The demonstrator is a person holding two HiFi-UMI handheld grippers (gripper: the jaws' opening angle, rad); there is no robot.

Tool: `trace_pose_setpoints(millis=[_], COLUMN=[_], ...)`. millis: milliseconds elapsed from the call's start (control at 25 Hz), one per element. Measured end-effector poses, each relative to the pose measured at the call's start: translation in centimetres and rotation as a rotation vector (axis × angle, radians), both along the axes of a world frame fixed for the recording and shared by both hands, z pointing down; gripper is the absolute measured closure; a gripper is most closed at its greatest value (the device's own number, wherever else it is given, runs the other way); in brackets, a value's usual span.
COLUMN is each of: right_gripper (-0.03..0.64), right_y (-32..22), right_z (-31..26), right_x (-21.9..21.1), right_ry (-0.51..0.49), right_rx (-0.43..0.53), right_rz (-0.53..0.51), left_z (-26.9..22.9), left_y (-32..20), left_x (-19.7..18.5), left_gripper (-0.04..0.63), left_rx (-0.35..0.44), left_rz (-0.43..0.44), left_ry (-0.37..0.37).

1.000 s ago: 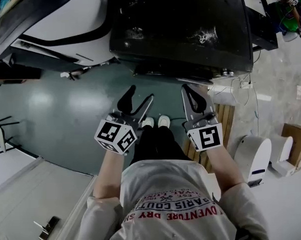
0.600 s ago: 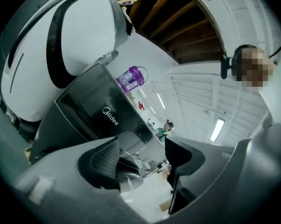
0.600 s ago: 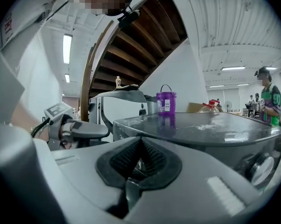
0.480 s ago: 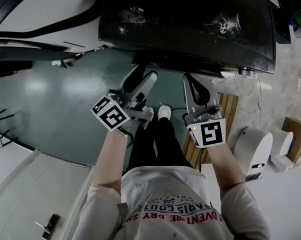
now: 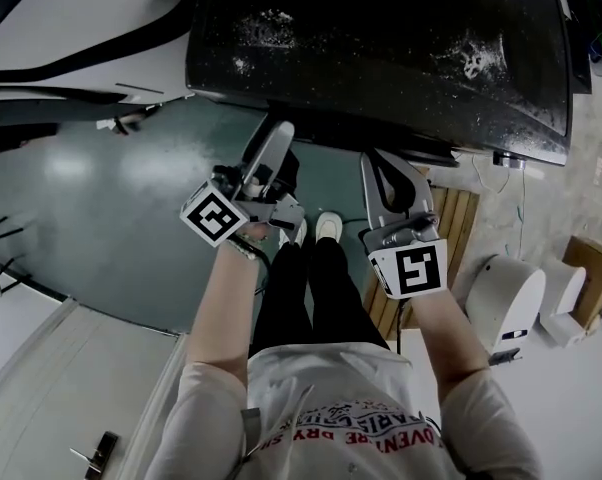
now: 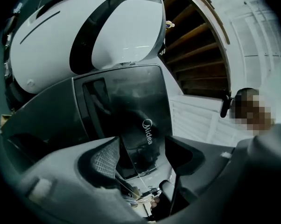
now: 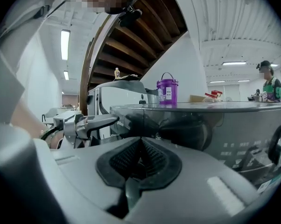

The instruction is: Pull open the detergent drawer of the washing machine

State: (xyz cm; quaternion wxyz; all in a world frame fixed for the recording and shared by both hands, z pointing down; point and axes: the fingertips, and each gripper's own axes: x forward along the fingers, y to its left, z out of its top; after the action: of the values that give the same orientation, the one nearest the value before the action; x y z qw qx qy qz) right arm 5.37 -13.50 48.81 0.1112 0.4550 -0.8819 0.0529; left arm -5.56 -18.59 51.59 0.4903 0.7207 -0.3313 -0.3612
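Note:
The dark washing machine (image 5: 381, 48) fills the top of the head view, and its front is hidden under its top edge. In the left gripper view its glossy front panel (image 6: 126, 101) carries a Midea logo and a dark recess (image 6: 96, 101); I cannot tell the drawer's outline. My left gripper (image 5: 273, 153), rolled onto its side, sits close to that front. Its jaws (image 6: 140, 153) have just been opening and stand open with nothing between them. My right gripper (image 5: 386, 173) sits beside it, shut and empty, pads together (image 7: 140, 155), level with the machine's top (image 7: 201, 108).
A white rounded appliance (image 5: 71, 28) stands left of the machine. A purple bucket (image 7: 167, 90) sits on the machine's top. A wooden slatted pallet (image 5: 453, 230) and a white bin (image 5: 506, 313) lie at the right. My feet (image 5: 326, 226) stand on the green floor. A person (image 7: 271, 80) stands far off.
Both grippers have sunk and come nearer the machine's front. The left one has rolled onto its side, with its marker cube turned.

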Motion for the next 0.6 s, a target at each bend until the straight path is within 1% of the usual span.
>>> trace_pose_setpoints(millis=[80, 240, 360, 480, 600], right_gripper=[0.615, 0.615, 0.615, 0.615, 0.615], right_y=[-0.2, -0.4, -0.6, -0.7, -0.7], right_z=[0.5, 1.2, 1.5, 2.0, 2.1], right_x=[-0.2, -0.2, 0.0, 0.2, 0.3], right_ry=[0.007, 0.007, 0.005, 0.01, 0.012], right_rx=[-0.009, -0.022, -0.03, -0.038, -0.038], right_rz=[0.0, 0.009, 0.022, 0.029, 0.044], left_z=[-0.2, -0.4, -0.7, -0.8, -0.8], left_y=[-0.4, -1.3, -1.6, -1.7, -1.7], left_x=[0.0, -0.2, -0.2, -0.4, -0.4], left_gripper=[0.284, 0.279, 0.272, 0.276, 0.278], left_rx=[0.025, 0.061, 0.094, 0.101, 0.098], left_rz=[0.001, -0.014, -0.01, -0.015, -0.031], left_ry=[0.01, 0.078, 0.114, 0.15, 0.149])
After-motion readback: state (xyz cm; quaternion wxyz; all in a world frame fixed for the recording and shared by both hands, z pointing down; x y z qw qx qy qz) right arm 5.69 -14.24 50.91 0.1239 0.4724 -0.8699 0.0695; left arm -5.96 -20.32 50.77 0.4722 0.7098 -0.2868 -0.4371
